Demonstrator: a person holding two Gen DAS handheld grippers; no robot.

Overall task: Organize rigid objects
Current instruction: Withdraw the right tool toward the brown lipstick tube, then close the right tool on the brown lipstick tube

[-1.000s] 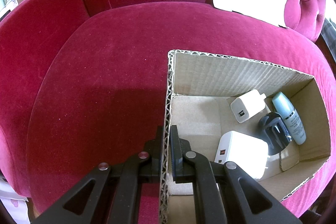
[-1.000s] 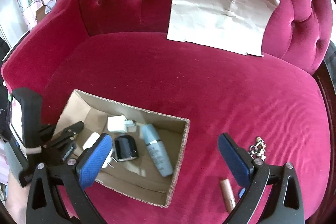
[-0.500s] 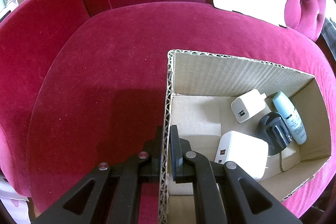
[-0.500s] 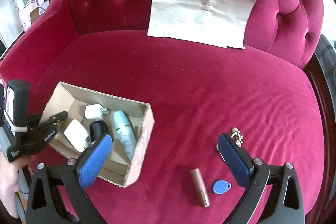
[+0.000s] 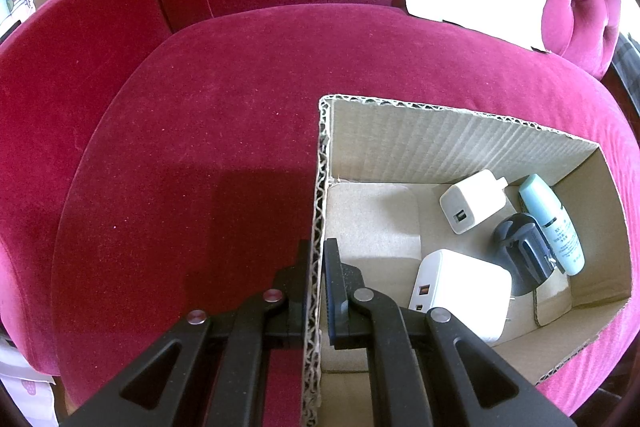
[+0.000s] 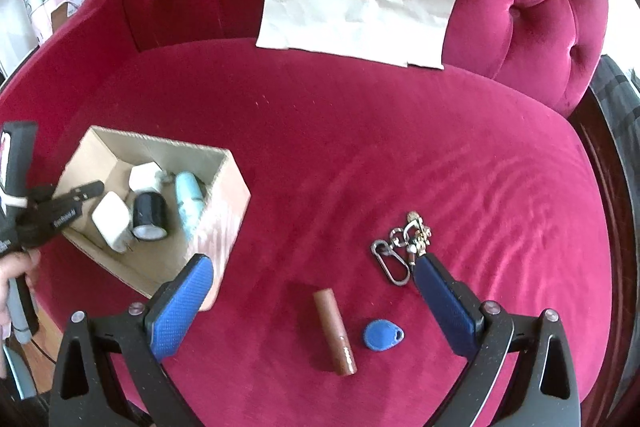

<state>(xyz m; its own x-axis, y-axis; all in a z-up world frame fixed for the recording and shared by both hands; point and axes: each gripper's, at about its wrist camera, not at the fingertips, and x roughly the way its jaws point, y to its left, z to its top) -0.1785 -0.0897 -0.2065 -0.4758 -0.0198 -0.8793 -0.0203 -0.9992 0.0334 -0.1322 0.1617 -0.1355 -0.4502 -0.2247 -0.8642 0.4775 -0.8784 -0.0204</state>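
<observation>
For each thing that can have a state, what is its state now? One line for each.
left gripper: shut on the cardboard box wall
right gripper: open, holds nothing
cardboard box: open top, partly filled
large white charger: in the box
pale blue bottle: lying in the box
brown tube: lying on the sofa
blue key fob: on the sofa

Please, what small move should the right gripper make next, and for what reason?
Probably lower the right gripper onto the brown tube and close on it. Its jaws stand wide open and empty, with the tube lying on the sofa seat between them, outside the cardboard box. The left gripper is shut on the box wall, holding it steady.
</observation>
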